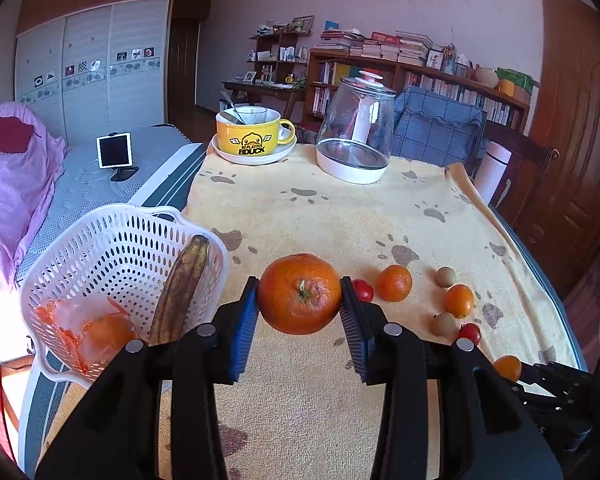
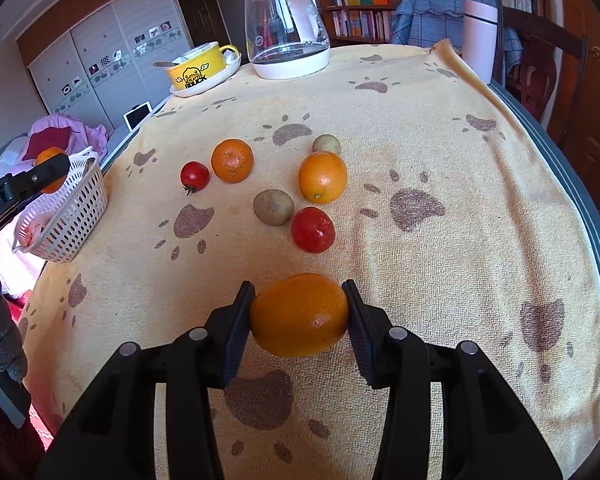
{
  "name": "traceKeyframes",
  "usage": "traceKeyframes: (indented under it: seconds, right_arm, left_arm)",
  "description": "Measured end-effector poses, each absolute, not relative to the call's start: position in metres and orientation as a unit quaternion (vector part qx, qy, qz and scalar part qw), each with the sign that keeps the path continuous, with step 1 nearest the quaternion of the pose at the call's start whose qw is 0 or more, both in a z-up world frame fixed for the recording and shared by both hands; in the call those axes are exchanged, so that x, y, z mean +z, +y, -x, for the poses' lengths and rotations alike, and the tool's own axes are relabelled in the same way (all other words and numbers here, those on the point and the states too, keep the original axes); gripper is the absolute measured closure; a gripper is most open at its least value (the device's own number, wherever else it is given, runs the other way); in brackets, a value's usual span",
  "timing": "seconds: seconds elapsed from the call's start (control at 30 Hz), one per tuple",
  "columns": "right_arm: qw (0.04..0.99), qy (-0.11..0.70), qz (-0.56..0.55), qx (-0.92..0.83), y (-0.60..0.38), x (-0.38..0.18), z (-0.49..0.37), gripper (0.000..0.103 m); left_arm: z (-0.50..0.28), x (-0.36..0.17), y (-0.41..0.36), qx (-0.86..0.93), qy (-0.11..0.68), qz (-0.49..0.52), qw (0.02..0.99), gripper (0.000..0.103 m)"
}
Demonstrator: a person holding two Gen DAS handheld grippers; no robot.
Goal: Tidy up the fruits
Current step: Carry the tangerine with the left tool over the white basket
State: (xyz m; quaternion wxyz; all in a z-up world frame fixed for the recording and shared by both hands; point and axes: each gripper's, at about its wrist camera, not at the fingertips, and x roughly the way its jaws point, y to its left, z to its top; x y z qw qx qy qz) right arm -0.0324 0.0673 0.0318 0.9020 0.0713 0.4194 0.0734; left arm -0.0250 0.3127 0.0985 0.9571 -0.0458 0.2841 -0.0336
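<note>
Left tongs (image 1: pixel 300 294) are clamped on a large orange (image 1: pixel 300 294), stem end facing the camera, held above the counter (image 1: pixel 340 208) just right of the white basket (image 1: pixel 100 240). The basket sits at the counter's left edge and contains a browned banana (image 1: pixel 182 284) and an orange fruit in a bag (image 1: pixel 104 330). Right tongs (image 2: pixel 299 316) are clamped on a smooth oval orange (image 2: pixel 299 316) above the paw-print cloth (image 2: pixel 440 140). Loose on the cloth ahead: a mandarin (image 2: pixel 232 160), another orange (image 2: pixel 322 177), two tomatoes (image 2: pixel 312 229), two kiwis (image 2: pixel 273 207).
</note>
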Motion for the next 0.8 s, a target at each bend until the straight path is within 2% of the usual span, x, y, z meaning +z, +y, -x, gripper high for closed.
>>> traceKeyframes:
  seconds: [0.8]
  right_arm:
    - [0.901,0.42,-0.055,0.089,0.092,0.039,0.034,0.058]
  left_arm:
    - [0.025,0.101,0.406,0.106,0.264,0.084,0.955,0.062]
